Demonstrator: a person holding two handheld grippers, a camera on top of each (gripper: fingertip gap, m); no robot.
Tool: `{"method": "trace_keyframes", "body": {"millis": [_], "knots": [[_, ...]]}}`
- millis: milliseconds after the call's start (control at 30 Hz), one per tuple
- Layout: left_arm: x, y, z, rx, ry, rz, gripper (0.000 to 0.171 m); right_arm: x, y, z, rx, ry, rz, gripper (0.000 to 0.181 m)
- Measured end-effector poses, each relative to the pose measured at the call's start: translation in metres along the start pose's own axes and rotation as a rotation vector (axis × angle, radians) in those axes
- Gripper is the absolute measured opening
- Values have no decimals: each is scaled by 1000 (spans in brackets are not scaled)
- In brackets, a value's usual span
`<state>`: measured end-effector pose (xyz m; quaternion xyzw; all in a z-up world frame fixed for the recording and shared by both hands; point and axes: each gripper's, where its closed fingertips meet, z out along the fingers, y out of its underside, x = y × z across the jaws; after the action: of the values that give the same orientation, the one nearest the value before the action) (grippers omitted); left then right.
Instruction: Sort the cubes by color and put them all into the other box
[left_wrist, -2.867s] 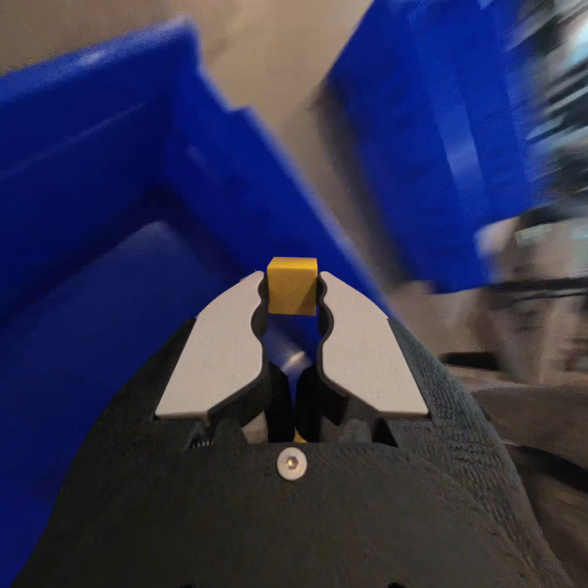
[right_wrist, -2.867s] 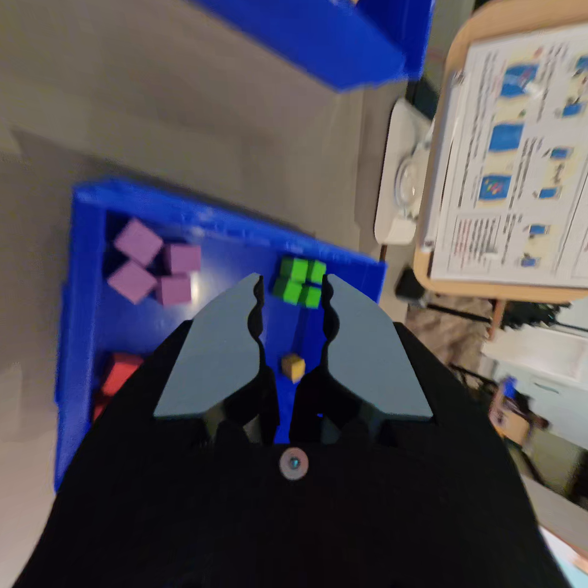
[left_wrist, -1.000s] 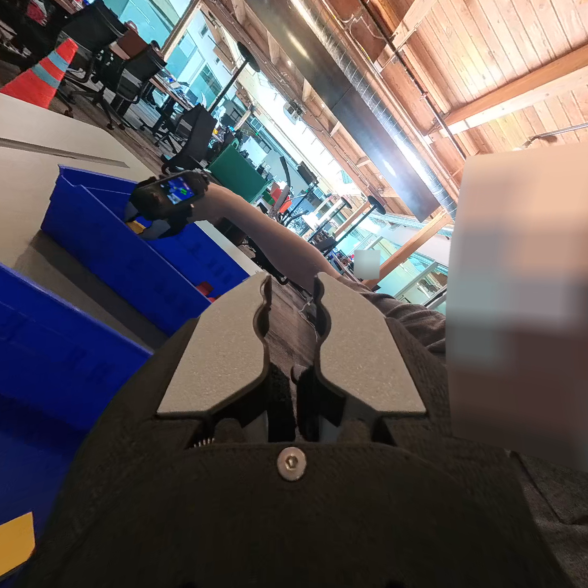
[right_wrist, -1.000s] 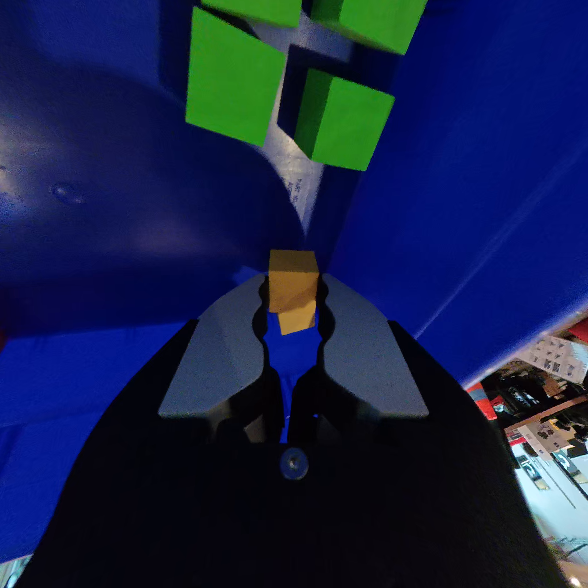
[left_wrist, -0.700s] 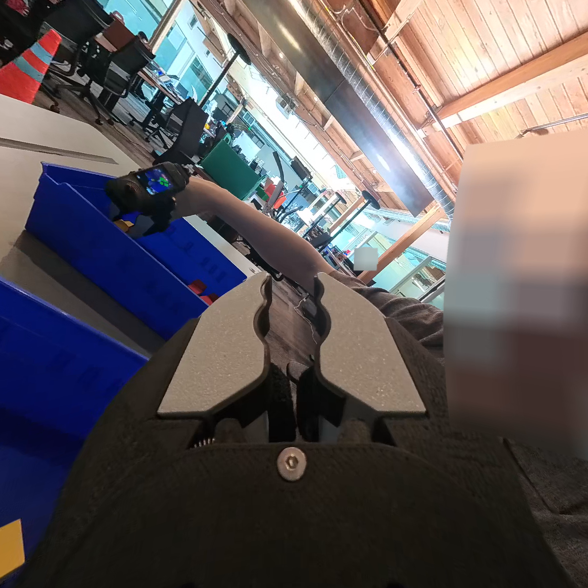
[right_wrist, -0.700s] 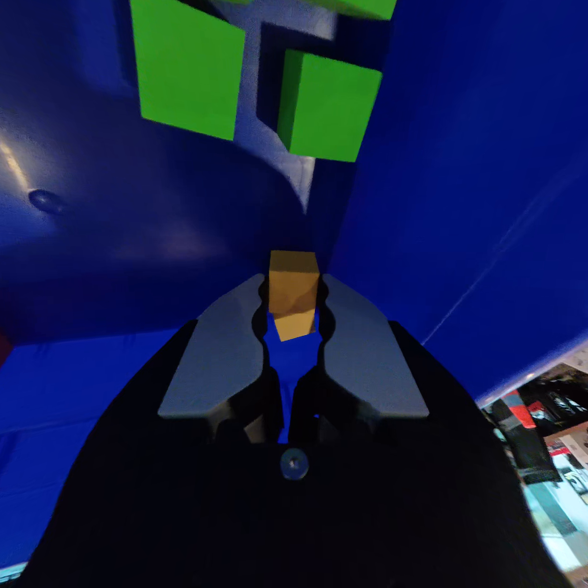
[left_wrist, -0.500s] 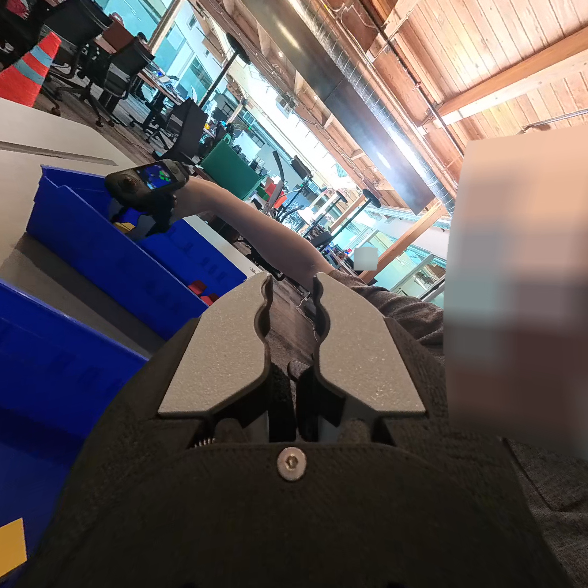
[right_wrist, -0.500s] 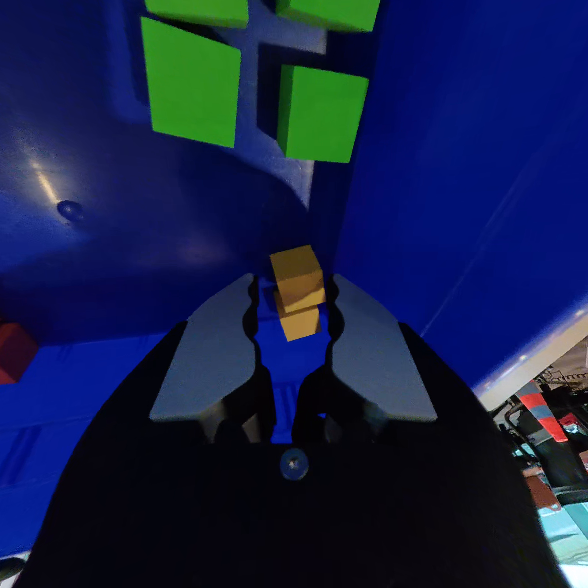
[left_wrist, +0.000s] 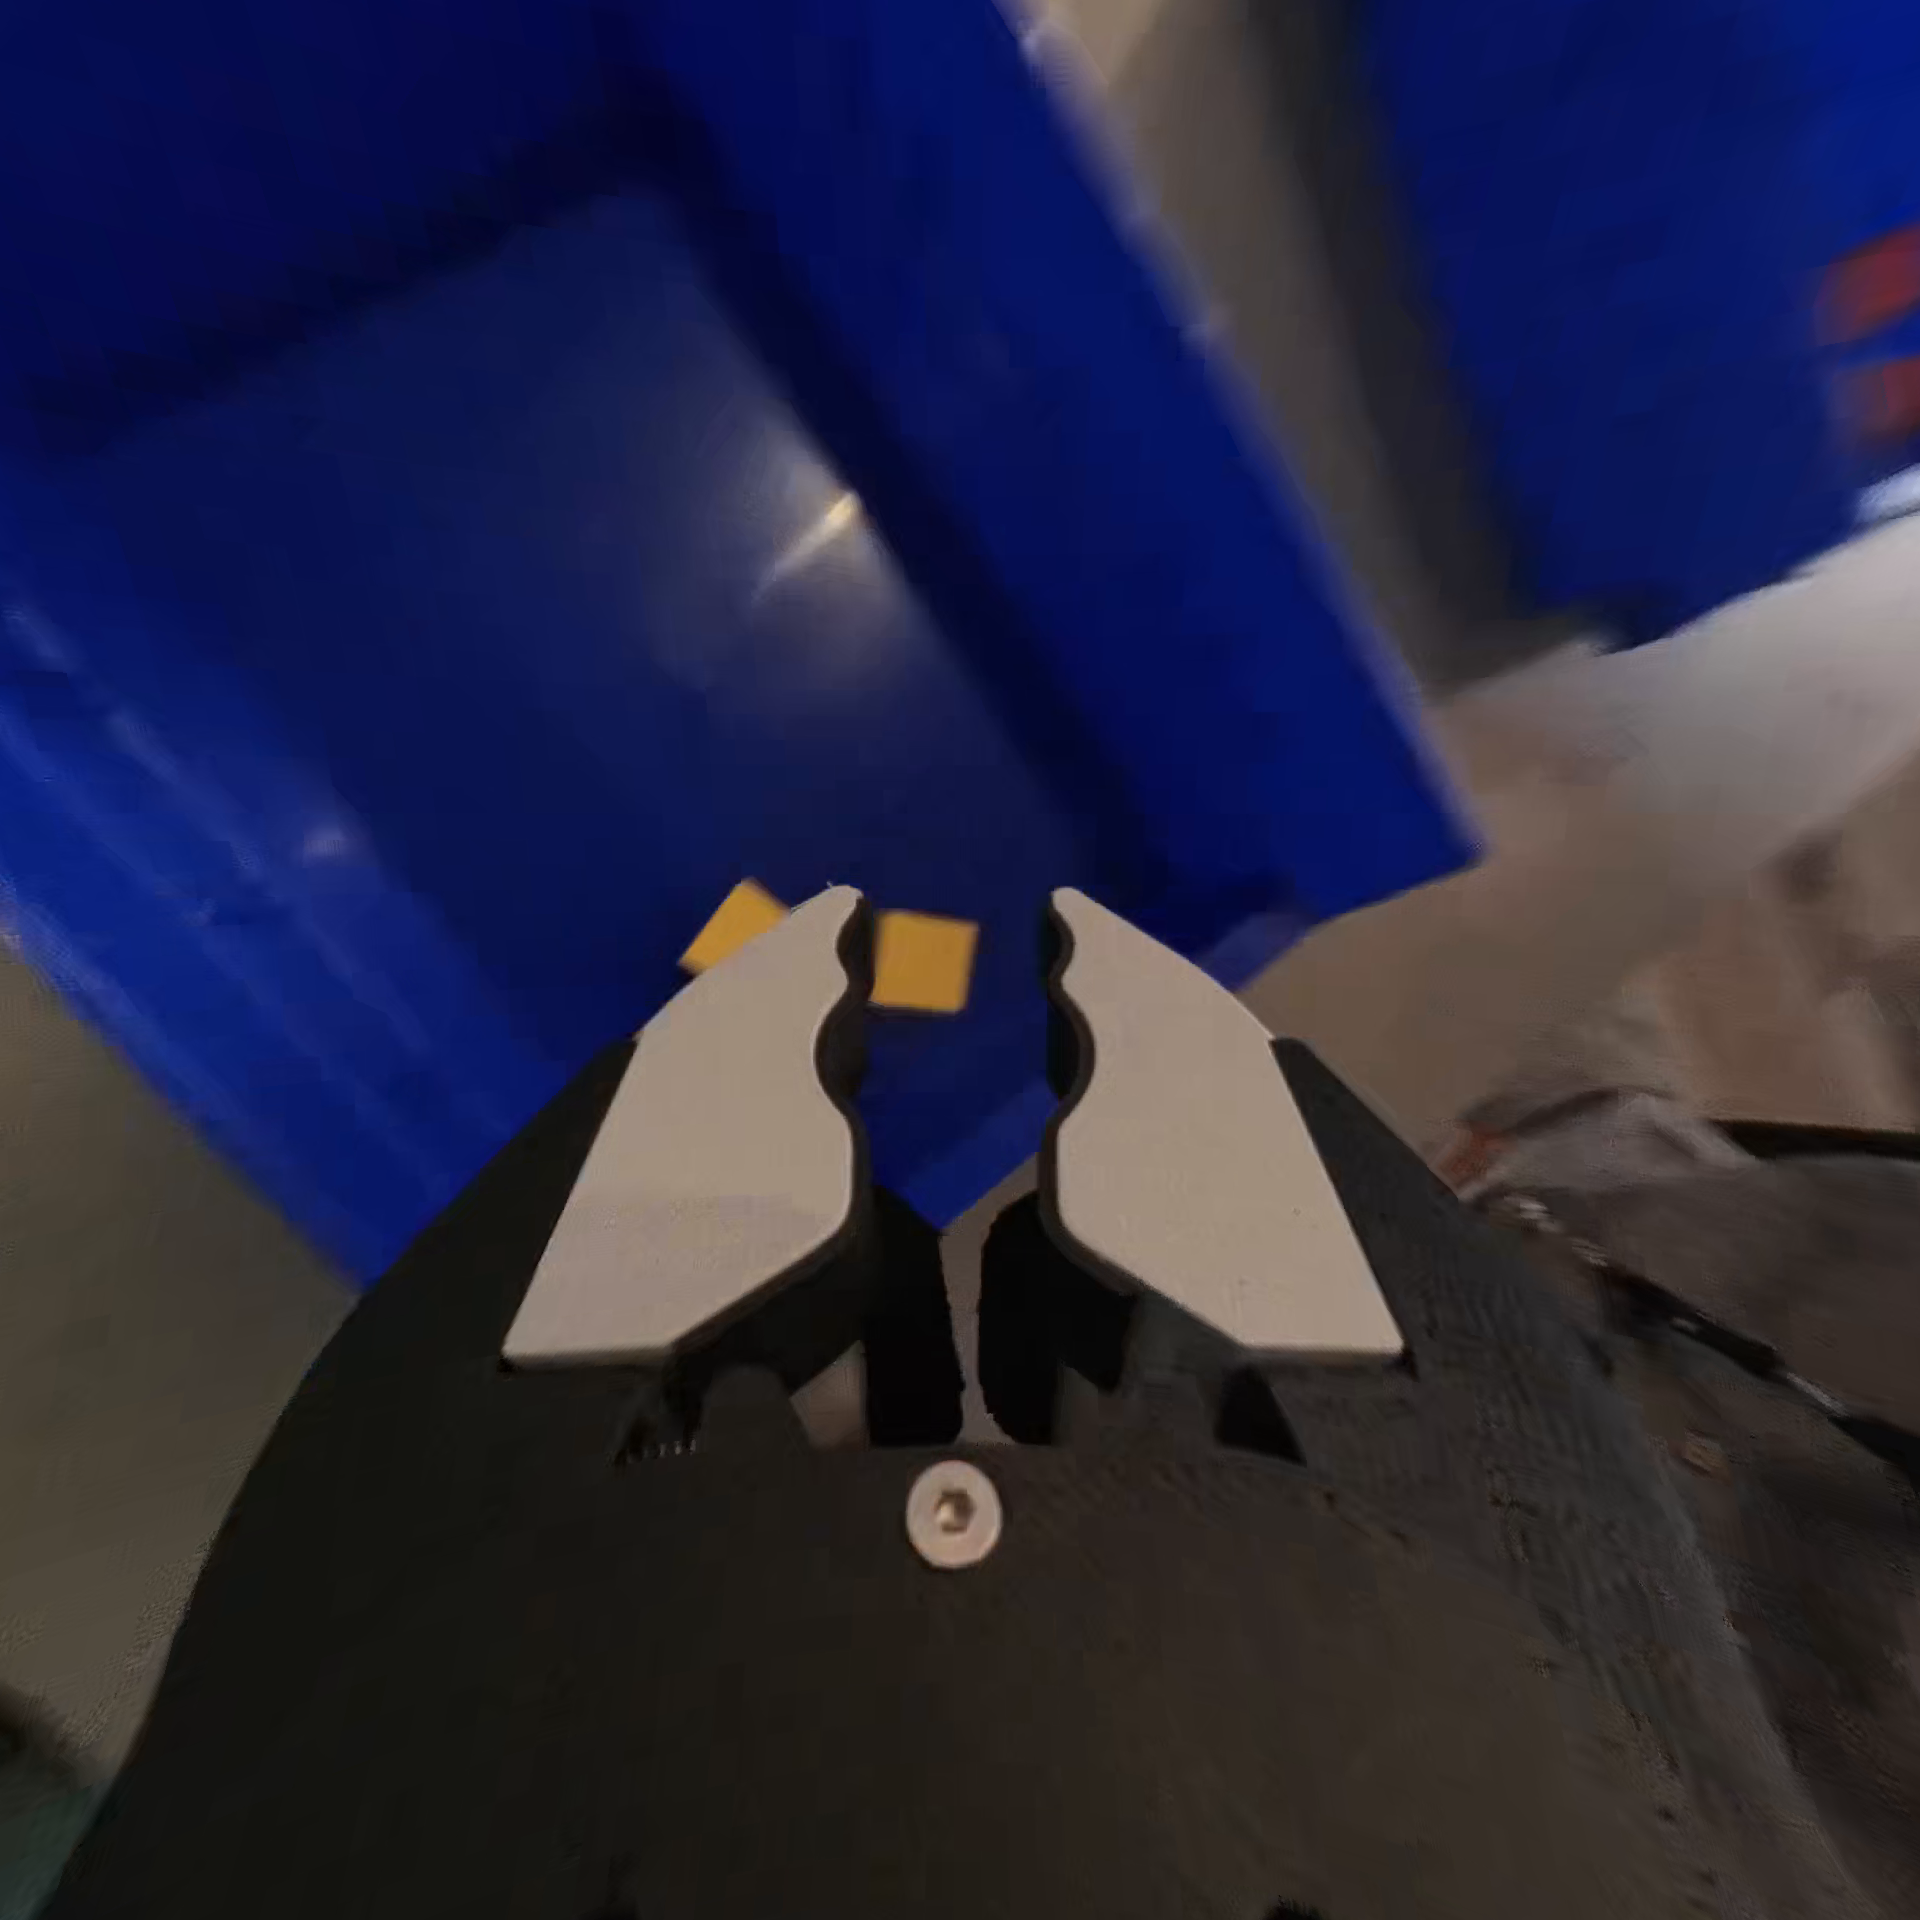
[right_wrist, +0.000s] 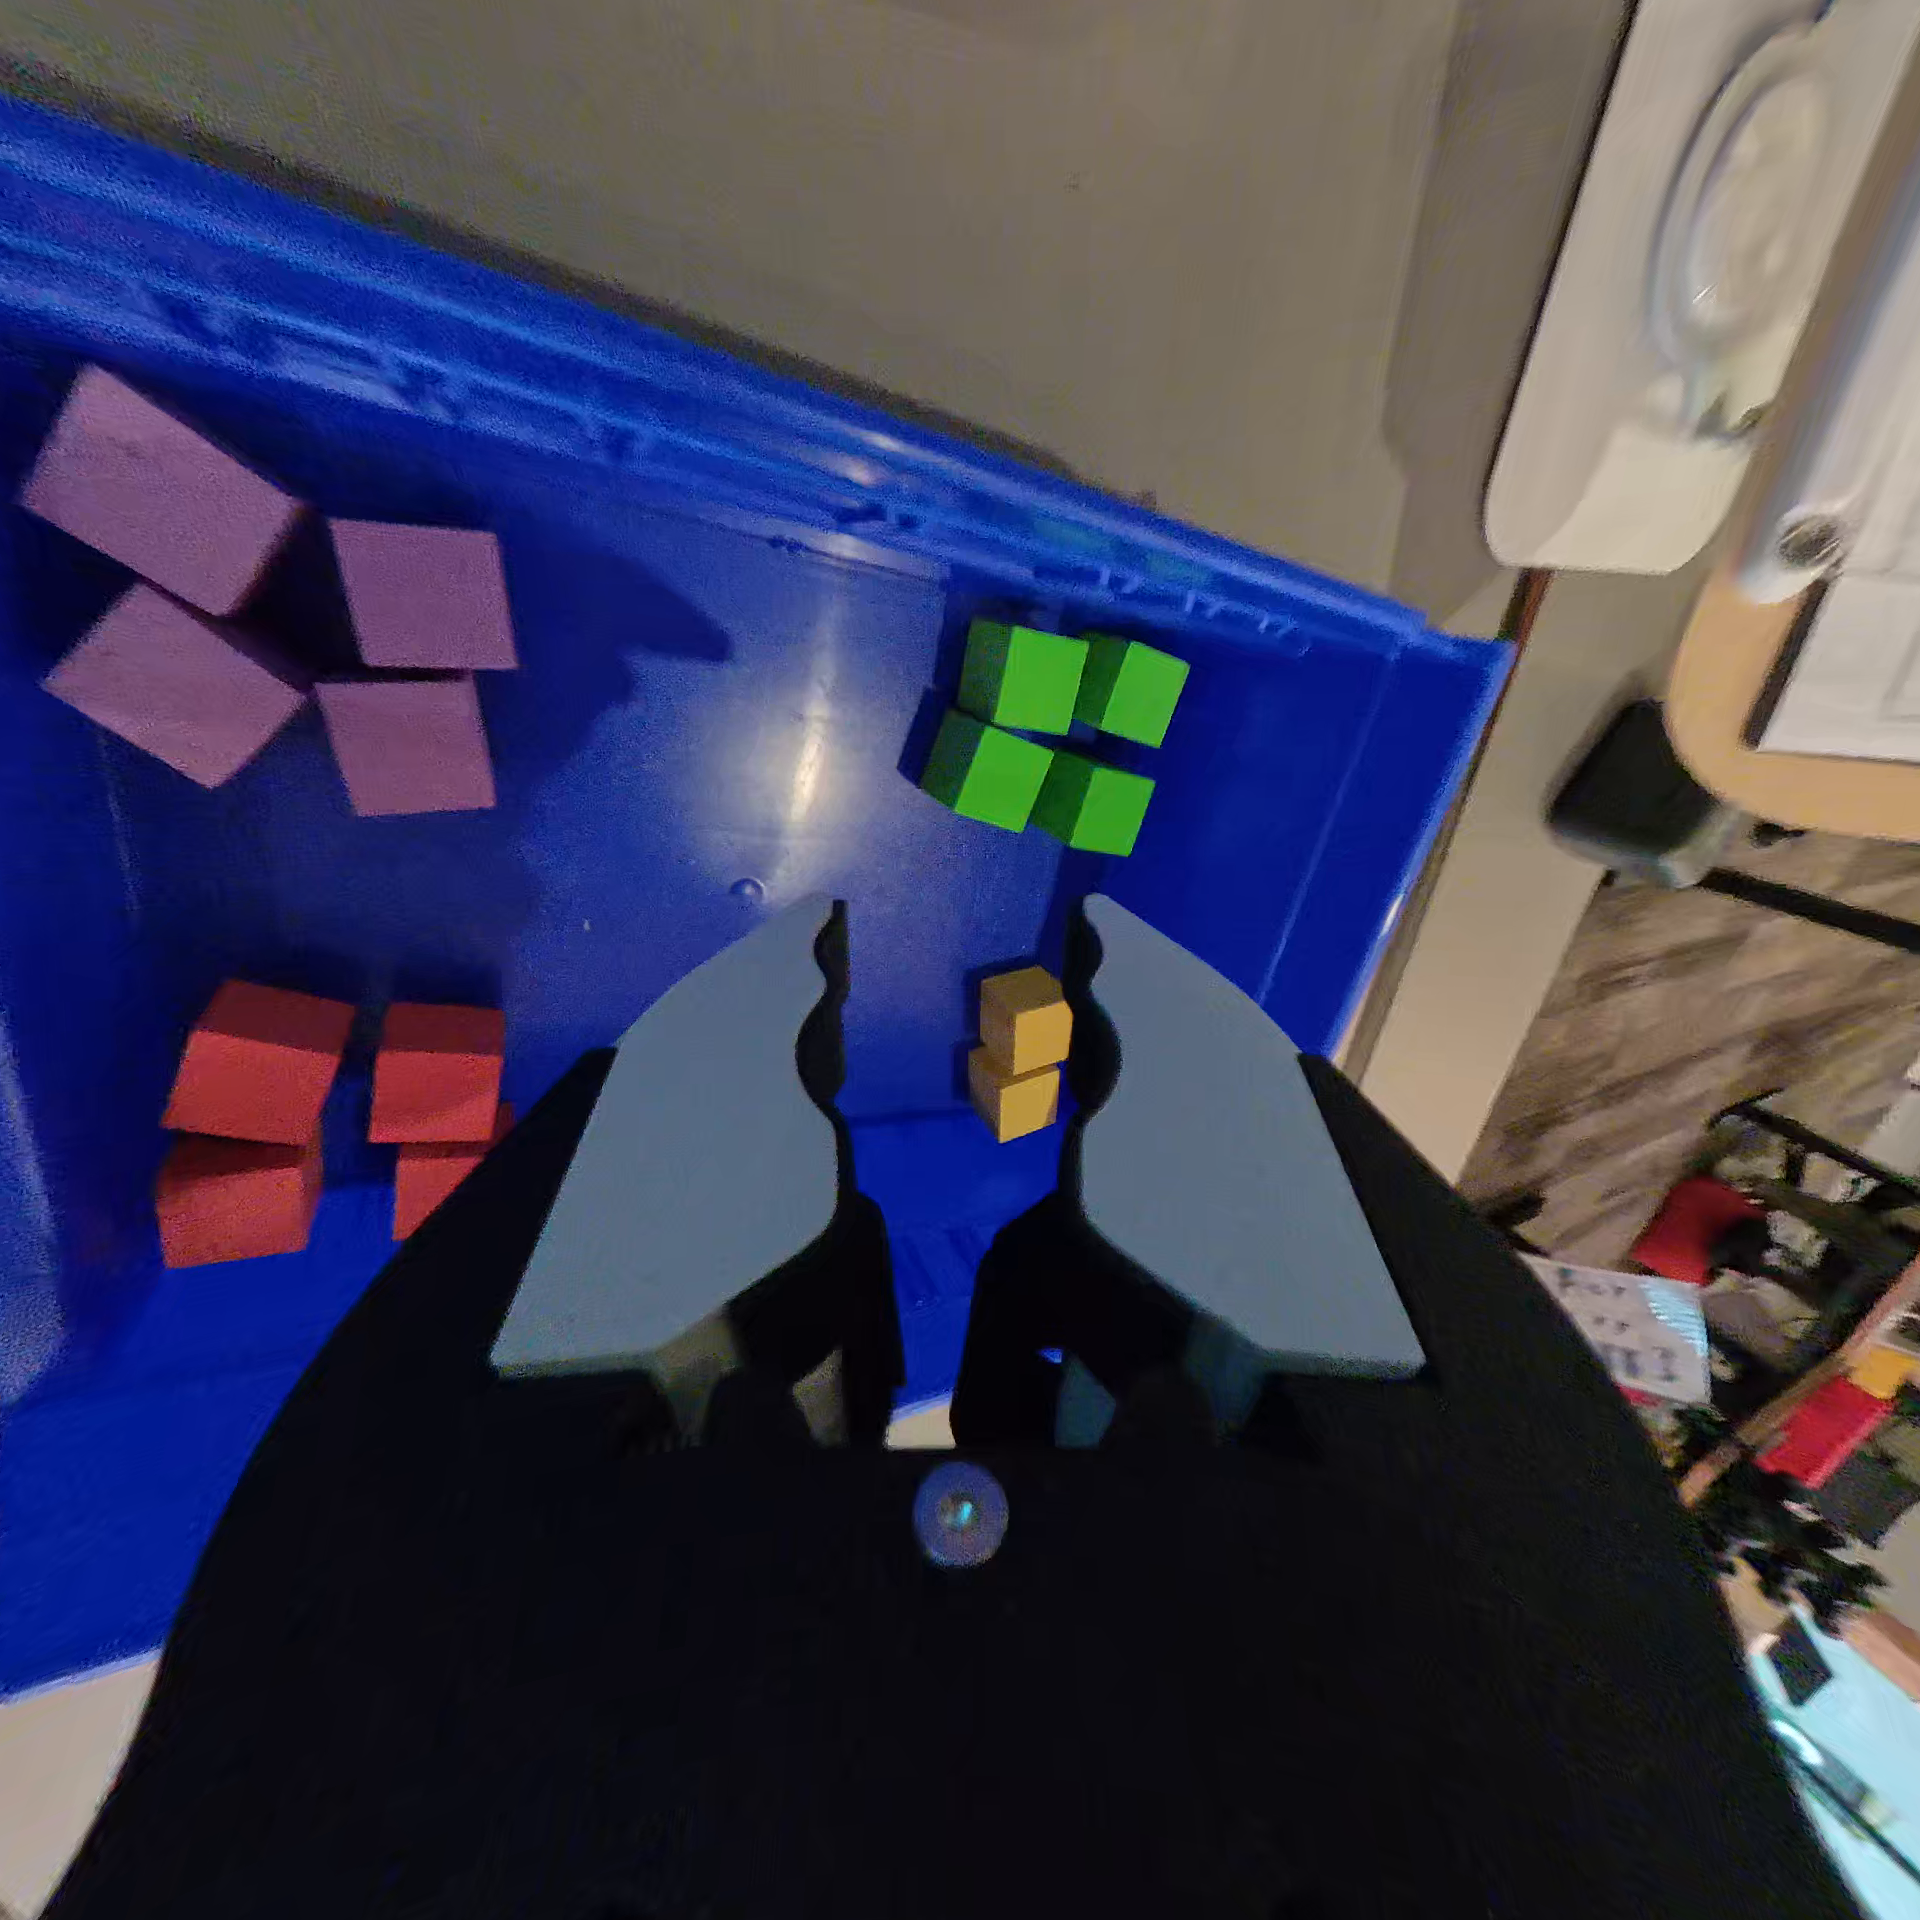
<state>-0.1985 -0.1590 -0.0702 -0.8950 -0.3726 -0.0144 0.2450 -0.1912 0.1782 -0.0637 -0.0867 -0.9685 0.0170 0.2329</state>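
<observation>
Blue bin (right_wrist: 1340, 790) holds green cubes (right_wrist: 1049, 738) and stacked yellow cubes (right_wrist: 1023, 1049) below right tongs (right_wrist: 956, 914), apart; left tongs (left_wrist: 954, 920) apart over another yellow cube (left_wrist: 923, 961).

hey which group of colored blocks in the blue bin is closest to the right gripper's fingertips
The yellow blocks, two stacked, showing between the open right gripper fingers. The green, purple and red clusters in the blue bin lie farther off.

Both wrist views look steeply down from close above, each into a blue bin (left_wrist: 1039, 520) (right_wrist: 727, 478); whether they share one is unclear.
</observation>
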Motion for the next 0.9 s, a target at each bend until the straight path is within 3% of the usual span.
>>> {"method": "trace_keyframes", "body": {"millis": [67, 200, 467, 667, 800, 900], "knots": [[-20, 13, 16, -100, -122, -56, 32, -6, -8, -8, 22, 27, -20, 39], [-43, 40, 46, -239, -151, -228, 39, -15, -17, -16, 50, 45, -46, 39], [-54, 43, 55, -225, -175, -342, 45, -22, -20, -16, 84, 56, -64, 35], [-52, 42, 58, -231, -165, -353, 36, -24, -23, -17, 99, 72, -71, 32], [-39, 22, 45, -81, -40, -330, 35, -21, -33, -28, 134, 130, -84, 30], [-1, -13, 16, 174, 325, -325, 34, -13, -59, -49, 283, 205, -62, 30]]}}
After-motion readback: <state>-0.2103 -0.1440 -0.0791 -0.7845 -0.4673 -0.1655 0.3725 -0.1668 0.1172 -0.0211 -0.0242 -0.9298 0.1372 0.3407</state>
